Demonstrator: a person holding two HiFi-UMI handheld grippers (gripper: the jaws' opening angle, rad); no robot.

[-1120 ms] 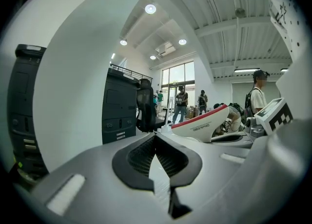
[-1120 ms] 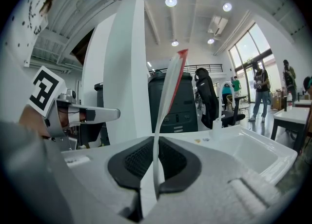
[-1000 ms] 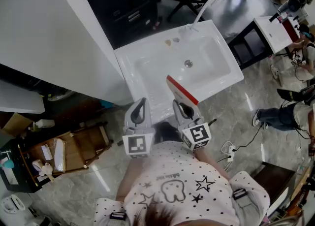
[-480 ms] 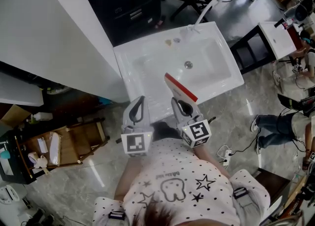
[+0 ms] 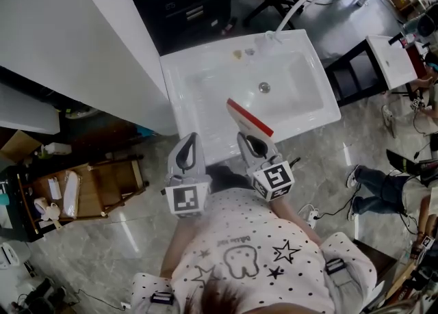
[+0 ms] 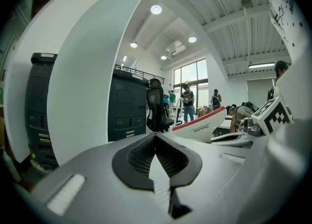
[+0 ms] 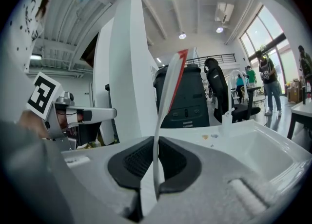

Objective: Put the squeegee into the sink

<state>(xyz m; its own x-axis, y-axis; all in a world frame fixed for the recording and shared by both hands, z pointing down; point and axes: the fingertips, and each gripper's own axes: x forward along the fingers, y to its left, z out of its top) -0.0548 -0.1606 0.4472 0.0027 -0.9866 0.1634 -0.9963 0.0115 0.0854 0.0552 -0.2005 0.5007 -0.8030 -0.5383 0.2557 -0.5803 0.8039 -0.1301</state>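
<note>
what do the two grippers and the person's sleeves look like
Both the left gripper and right gripper are light grey moulded shells with a dark oval opening, tapering forward. Each carries a cube with black-and-white square markers at its rear. Their inner pads are black and ribbed. The person wears a white top with black dots and stars, sleeves included.

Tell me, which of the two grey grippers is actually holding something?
The right gripper: its jaws clamp the flat white squeegee with the red edge above the white sink. The left gripper beside it is shut on nothing.
</note>
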